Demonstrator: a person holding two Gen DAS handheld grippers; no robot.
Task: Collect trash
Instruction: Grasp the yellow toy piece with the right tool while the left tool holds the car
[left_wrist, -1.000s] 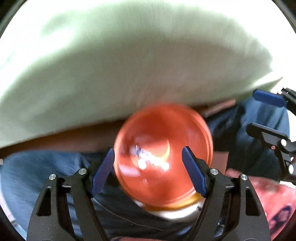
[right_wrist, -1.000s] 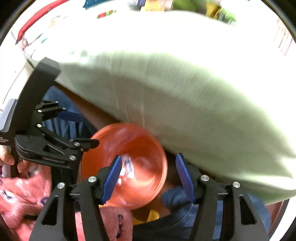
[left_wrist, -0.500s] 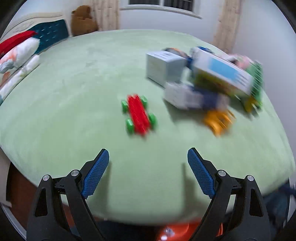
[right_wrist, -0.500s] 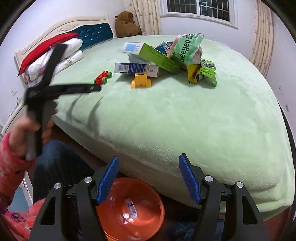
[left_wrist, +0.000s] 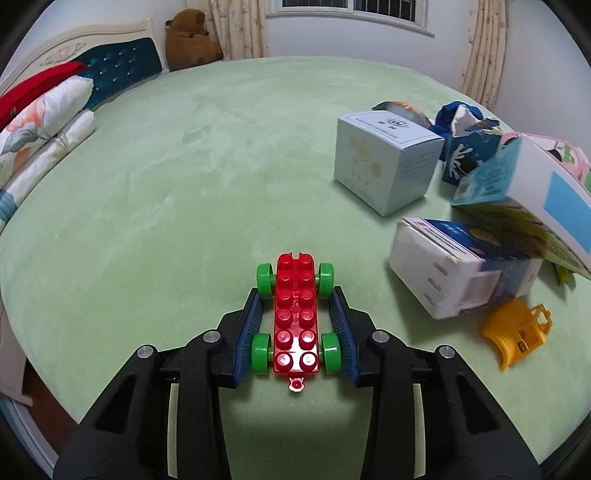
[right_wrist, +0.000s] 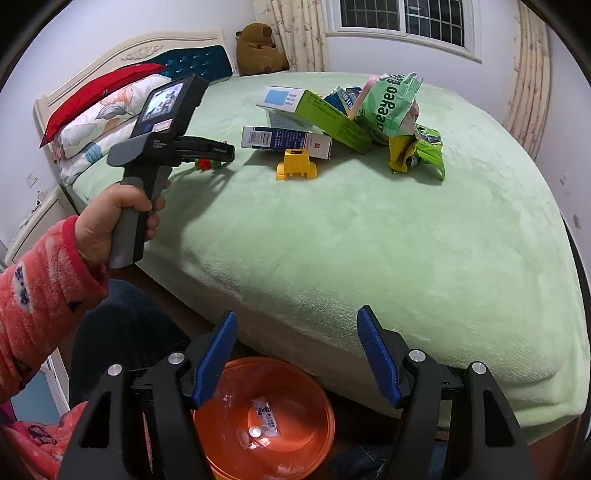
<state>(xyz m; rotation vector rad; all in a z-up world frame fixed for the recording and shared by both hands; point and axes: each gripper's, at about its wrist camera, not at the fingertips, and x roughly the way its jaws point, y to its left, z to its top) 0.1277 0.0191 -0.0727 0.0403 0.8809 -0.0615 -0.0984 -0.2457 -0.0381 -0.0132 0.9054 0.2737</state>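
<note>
Two blue pads (left_wrist: 251, 325) of the left gripper (left_wrist: 296, 295) are closing on the red toy car (left_wrist: 296, 319) on the green bed (left_wrist: 184, 184), touching its green wheels. The wheels are round, so I think the car can slip or roll out. The right gripper (right_wrist: 295, 354) is spread and empty above the orange bowl (right_wrist: 310, 398), and the boxes (right_wrist: 286, 138) wait farther on the bed.

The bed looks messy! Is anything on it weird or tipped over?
Yes. On the green bed, empty boxes and torn snack bags lie jumbled together, and the long blue-and-green box leans tilted across the pile. A red toy car and a yellow toy piece sit among the trash. The left claw is closing around the car.
</note>
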